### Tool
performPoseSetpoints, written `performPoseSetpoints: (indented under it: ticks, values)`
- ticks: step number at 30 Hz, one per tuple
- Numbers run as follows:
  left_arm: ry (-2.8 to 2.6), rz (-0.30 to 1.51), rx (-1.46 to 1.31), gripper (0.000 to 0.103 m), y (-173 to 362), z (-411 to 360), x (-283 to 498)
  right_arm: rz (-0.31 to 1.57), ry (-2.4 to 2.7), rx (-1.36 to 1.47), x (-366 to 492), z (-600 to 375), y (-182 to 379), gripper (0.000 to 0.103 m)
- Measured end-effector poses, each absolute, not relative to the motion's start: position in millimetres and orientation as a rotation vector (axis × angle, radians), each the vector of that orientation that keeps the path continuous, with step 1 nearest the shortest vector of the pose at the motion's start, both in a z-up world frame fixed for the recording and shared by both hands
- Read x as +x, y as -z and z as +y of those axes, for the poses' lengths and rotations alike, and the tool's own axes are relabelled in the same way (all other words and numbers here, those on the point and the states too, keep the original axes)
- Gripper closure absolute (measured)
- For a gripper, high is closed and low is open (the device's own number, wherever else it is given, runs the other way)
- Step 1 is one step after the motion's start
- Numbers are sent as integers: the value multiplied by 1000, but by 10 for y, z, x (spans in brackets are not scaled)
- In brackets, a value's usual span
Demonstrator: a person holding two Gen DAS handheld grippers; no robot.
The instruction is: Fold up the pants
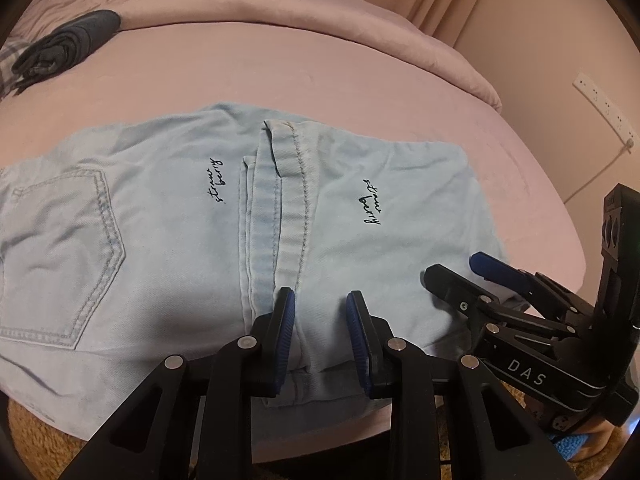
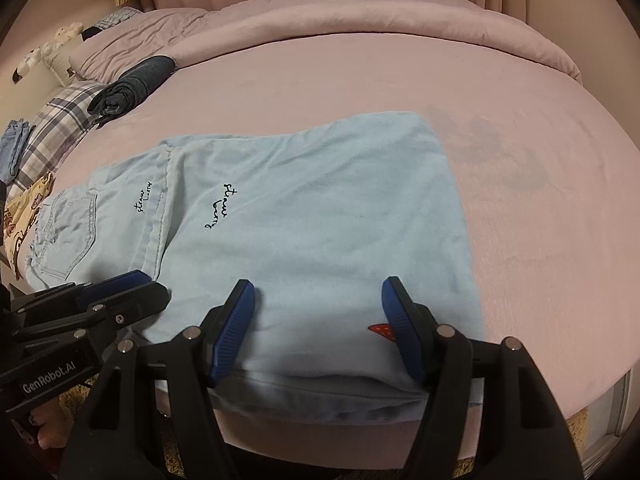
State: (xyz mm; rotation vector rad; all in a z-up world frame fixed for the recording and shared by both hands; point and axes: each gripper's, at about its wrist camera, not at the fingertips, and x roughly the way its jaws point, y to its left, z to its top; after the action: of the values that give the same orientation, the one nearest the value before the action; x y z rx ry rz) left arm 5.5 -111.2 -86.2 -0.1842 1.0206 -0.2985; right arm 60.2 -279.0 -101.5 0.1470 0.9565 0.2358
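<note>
Left gripper (image 1: 321, 334): blue-padded fingers parted, straddling the near edge of the pale blue denim pants (image 1: 168, 240) beside the hem band; nothing clamped.
Right gripper (image 2: 318, 330): fingers spread wide over the near edge of the pants, either side of a small red patch (image 2: 381, 330); pads resting on or just above the cloth, hard to tell which; nothing pinched.
Pants: lying flat on the pink bed sheet (image 2: 400, 76), near the bed's front edge.
Done: legs seemingly doubled back over the seat, judging by the hem band (image 1: 294, 200) lying across the middle and the black script print (image 1: 218, 180) showing twice, once reversed.
Left: probably one more fold into a compact bundle, then smoothing.
Beyond pants: rolled dark grey garment (image 2: 132, 86) well apart, toward the plaid pillow (image 2: 56, 128).
Farthest: bunched pink duvet (image 2: 360, 16) along the bed's far side.
</note>
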Motion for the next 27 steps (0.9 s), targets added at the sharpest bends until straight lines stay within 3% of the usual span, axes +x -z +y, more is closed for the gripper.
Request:
performPoseSetpoints:
  ticks: [27]
  values:
    - [296,1017,-183,72,859,-1108,37,955,-233,144,539,-2813,998,37]
